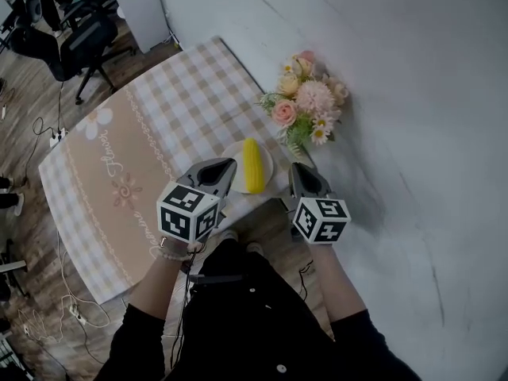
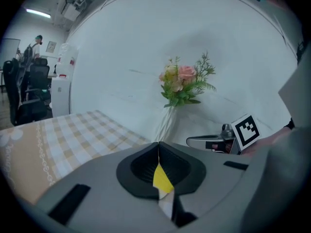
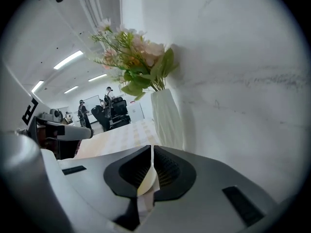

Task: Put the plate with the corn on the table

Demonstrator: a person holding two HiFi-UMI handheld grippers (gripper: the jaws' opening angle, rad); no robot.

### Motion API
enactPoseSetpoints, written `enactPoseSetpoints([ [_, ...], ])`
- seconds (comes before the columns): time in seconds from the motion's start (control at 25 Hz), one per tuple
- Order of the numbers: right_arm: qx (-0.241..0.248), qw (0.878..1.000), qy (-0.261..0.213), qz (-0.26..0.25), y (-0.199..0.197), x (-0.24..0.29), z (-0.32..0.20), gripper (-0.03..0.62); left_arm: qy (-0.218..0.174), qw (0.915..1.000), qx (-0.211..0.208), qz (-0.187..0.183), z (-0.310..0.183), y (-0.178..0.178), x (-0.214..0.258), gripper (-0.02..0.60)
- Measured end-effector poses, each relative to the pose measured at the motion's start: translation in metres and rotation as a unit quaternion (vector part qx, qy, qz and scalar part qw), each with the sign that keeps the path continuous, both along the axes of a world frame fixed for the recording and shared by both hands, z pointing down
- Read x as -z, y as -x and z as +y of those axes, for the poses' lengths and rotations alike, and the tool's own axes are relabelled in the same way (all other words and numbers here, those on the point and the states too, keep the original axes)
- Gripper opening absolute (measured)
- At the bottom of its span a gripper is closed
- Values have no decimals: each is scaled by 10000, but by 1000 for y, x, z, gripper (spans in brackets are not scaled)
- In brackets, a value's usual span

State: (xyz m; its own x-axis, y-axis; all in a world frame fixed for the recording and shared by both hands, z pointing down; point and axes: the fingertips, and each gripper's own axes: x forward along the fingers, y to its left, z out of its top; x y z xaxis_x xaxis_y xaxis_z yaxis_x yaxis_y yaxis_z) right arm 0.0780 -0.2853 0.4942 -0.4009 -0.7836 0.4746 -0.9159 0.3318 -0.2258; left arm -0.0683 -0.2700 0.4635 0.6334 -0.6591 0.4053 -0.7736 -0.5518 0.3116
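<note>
A white plate [image 1: 267,163] carrying a yellow corn cob [image 1: 252,165] is at the near right corner of the checked table [image 1: 143,149], close to the flower vase. My left gripper [image 1: 228,166] is shut on the plate's left rim, and my right gripper [image 1: 294,170] is shut on its right rim. In the left gripper view the jaws [image 2: 158,149] pinch the white rim [image 2: 166,207], with the yellow corn [image 2: 161,177] showing just behind. The right gripper view has its jaws [image 3: 152,154] closed on the pale rim [image 3: 146,181]. I cannot tell whether the plate rests on the cloth.
A bouquet of pink and yellow flowers [image 1: 305,101] in a white ribbed vase [image 3: 167,120] stands just beyond the plate, against the white wall [image 1: 413,94]. Office chairs [image 1: 83,38] and floor cables [image 1: 48,133] lie beyond the table's far left side.
</note>
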Motion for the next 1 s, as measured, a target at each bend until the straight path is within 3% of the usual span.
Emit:
enactPoseSetpoints([
  [0.36,200,9968,-726,254,-7,57,24,48,-848,9961,-157,-169,19,-18,58,14],
  [0.56,378,9931,-1053,341,-6,86,40,46,-1234,9909,-350,-399,37,-30,83,14],
  [0.8,347,9912,-1279,38,-9,117,53,46,-1613,9843,-488,-531,56,-43,110,14],
  [1.0,564,9845,-1636,295,-7,144,62,44,-1920,9772,-580,-697,70,-49,130,14],
])
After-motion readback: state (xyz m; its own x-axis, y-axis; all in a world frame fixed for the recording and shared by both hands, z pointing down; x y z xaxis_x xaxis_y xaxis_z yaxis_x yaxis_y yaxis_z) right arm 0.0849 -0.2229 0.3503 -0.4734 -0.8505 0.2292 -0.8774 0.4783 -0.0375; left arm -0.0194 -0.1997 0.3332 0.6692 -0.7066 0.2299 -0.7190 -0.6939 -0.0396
